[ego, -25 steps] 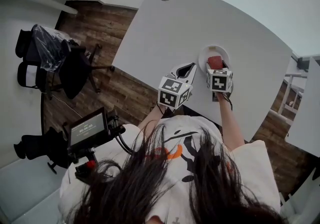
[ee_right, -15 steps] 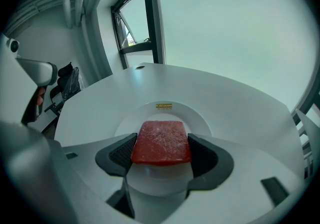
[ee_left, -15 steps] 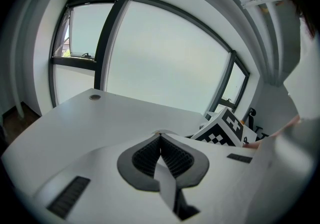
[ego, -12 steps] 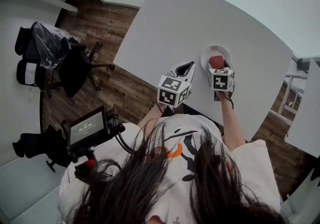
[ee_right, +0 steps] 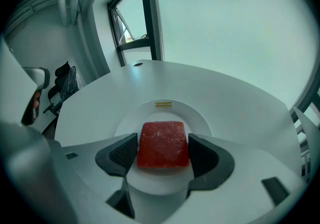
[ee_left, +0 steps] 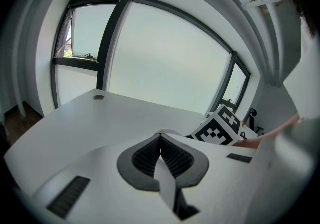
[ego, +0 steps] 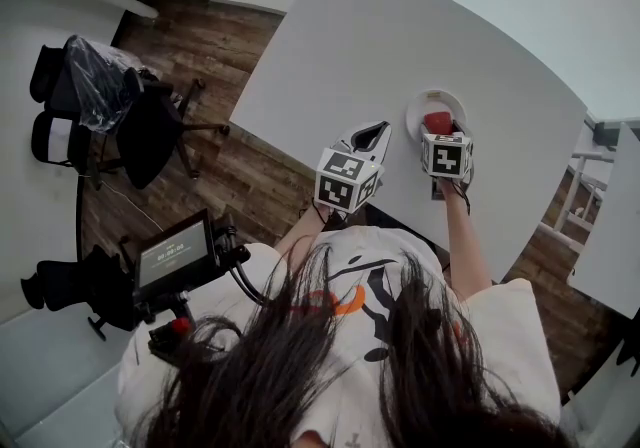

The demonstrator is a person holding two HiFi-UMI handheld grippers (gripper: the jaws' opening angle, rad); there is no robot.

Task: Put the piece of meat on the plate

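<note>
Right tongs [ee_right: 162,149] are pinching the meat [ee_right: 163,140], one pad tight on each long side of the red slab. Its long axis runs straight away from me, along the jaws. And it sits right over the middle of the plate [ee_right: 200,118], white rim showing all round. I can't tell whether it is touching the plate or hanging just above it. Left tongs [ee_left: 160,140] are pressed together on nothing, parked over the table [ee_left: 75,118] off to the plate's left, so the right hand has this one. My guess: straight down if there's any gap, then spread the jaws.
</note>
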